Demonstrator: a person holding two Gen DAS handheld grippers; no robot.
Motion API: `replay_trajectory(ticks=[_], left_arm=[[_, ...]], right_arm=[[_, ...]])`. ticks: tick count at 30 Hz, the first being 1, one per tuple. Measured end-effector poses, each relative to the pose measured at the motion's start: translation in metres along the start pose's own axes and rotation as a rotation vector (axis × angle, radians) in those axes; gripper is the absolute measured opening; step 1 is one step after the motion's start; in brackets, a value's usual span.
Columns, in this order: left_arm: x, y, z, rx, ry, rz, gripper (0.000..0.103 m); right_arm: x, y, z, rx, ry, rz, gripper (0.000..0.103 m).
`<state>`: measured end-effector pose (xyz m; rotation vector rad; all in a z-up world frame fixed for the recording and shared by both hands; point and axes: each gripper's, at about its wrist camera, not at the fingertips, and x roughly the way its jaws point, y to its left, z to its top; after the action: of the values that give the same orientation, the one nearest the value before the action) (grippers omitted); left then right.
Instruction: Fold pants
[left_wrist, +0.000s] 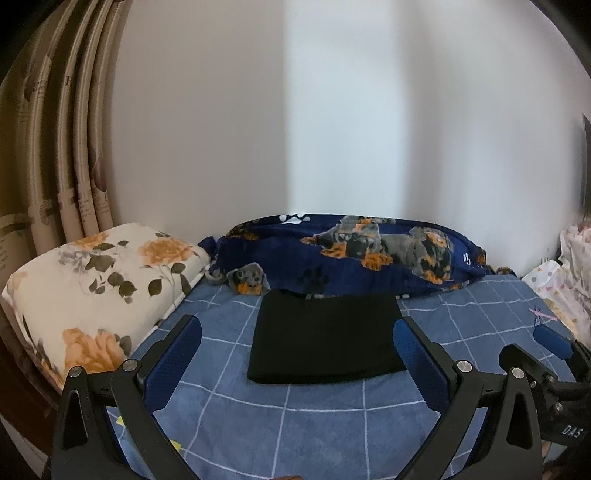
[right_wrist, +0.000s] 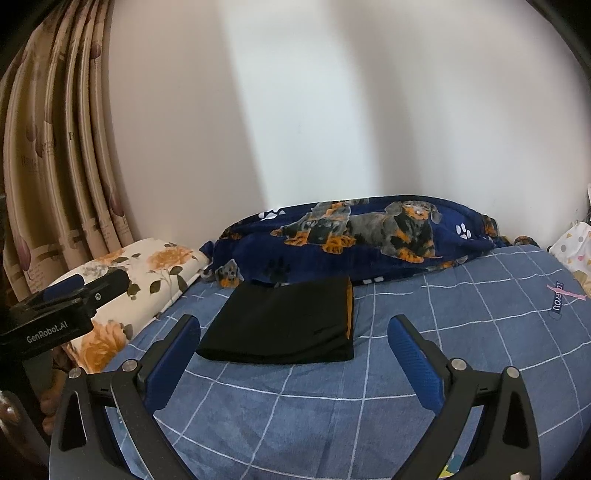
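Black pants lie folded into a flat rectangle on the blue checked bedsheet, close to the dog-print blanket. In the right wrist view the same pants show an orange stripe along their right edge. My left gripper hovers in front of the pants, open and empty. My right gripper is open too, holding nothing, with the pants ahead and a little left. The right gripper also shows at the right edge of the left wrist view, and the left gripper at the left edge of the right wrist view.
A navy blanket with dogs lies bunched along the white wall. A floral pillow sits at the left by beige curtains. Patterned bedding is piled at the right edge. A hand shows low on the left.
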<state>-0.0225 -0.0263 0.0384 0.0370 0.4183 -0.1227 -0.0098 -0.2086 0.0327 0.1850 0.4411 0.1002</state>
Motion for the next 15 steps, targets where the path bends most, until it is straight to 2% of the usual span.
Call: replay_trajectory(ticks=[15], left_arm=[[0.0058,-0.002,-0.0065,0.004,0.029,-0.017,0.103]], right_arm=[[0.0049,-0.0007,-0.0054,0.007,0.02,0.005,0.102]])
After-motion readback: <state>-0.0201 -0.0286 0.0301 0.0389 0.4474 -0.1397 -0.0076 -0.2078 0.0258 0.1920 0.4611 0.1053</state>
